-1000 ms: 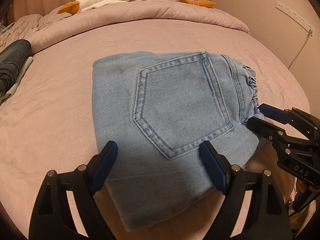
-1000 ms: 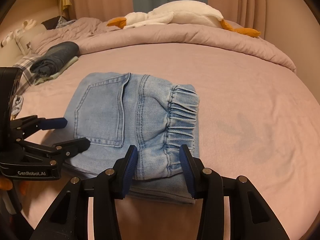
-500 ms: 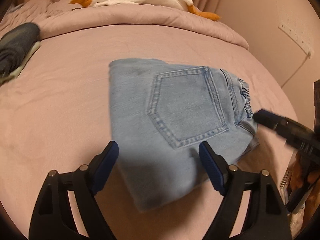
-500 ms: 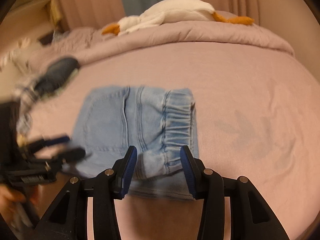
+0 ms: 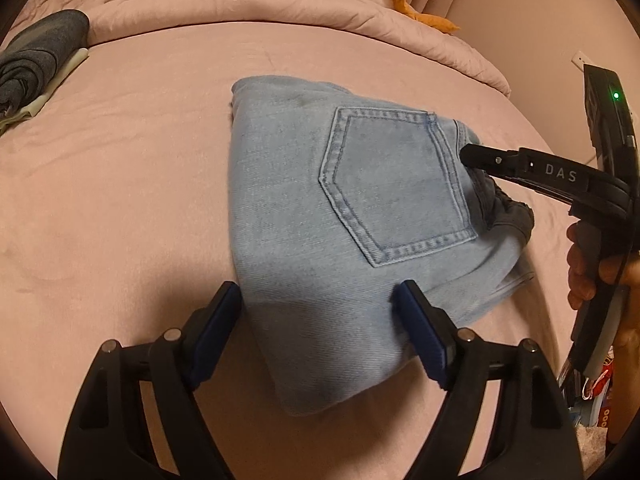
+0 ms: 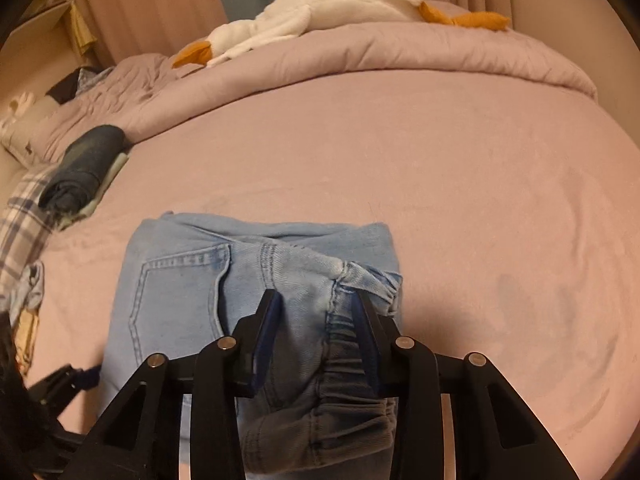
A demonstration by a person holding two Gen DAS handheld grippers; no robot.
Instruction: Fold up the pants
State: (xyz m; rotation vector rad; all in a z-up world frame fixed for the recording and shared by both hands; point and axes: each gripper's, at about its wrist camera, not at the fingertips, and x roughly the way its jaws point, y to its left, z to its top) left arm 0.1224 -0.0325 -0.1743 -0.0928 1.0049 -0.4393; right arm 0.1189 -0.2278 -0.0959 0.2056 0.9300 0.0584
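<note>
Item: pants point(image 5: 360, 216), light blue denim, folded into a thick packet, back pocket point(image 5: 396, 188) facing up. They are lying on the pink bed point(image 5: 120, 200), near its front edge.

Left tongs point(image 5: 320, 320): we are holding these over the near corner of the packet, jaws standing wide apart. The folded corner is lying between the two blue pads point(image 5: 420, 332), but the pads are not pressing on it.

Right tongs point(image 6: 316, 320): we are reaching in from the waistband side. The jaws are closing, with the elastic waistband point(image 6: 344, 380) bunched up between them; the gathered denim is rising in a hump and both pads are pressing against it. In the left wrist view the same tongs are crossing in from the right, their tip resting on the cloth just beside the pocket, with a hand point(image 5: 580, 264) on the handle.

Also on the bed, well apart from the pants: a dark folded garment point(image 6: 84, 168) at the left, a rolled pink quilt point(image 6: 360, 60), and a white plush goose point(image 6: 320, 8) on top.
</note>
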